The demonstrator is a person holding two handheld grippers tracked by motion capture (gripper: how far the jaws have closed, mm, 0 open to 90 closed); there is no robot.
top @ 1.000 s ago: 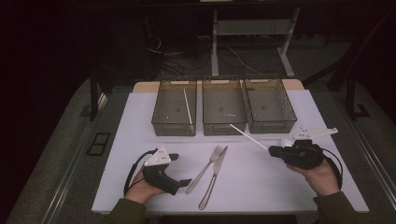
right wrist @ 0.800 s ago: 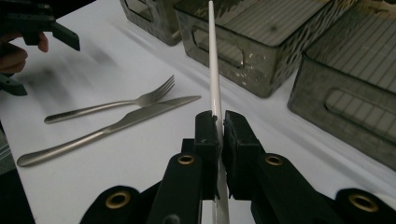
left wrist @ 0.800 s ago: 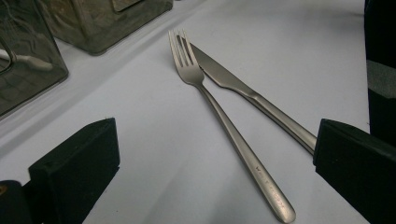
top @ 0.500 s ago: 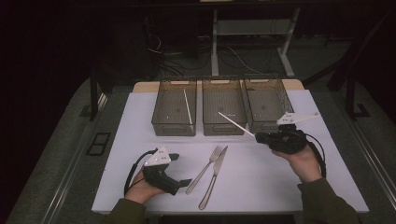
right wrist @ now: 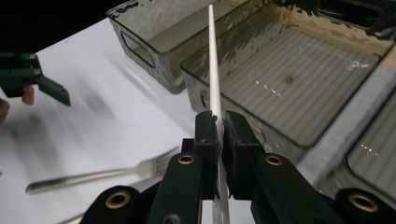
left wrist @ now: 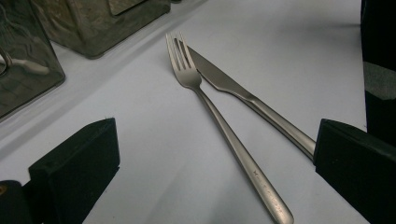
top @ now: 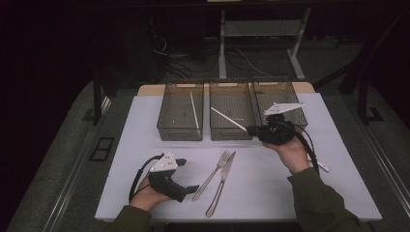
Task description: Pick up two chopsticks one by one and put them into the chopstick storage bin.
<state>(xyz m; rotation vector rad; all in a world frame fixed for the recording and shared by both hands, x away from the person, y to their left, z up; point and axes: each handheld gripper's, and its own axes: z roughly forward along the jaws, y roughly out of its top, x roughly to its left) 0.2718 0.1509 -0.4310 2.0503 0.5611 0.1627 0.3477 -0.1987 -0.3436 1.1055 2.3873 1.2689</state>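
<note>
White stick (top: 228, 120), perhaps a chopstick, clamped in right hand-held gripper (top: 253, 129), over middle bin (top: 231, 133)

1. The brushed silver metal fork (left wrist: 224, 135) and knife (left wrist: 247, 100) look satin-smooth.
2. The smoky translucent plastic bins (right wrist: 299, 70) are glossy, with ribbed floors.
3. The white worktop (top: 270, 188) is matt.

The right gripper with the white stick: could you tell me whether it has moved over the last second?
Yes. The right gripper, shut on the white stick, has moved left and away from the person, toward the middle bin.
</note>
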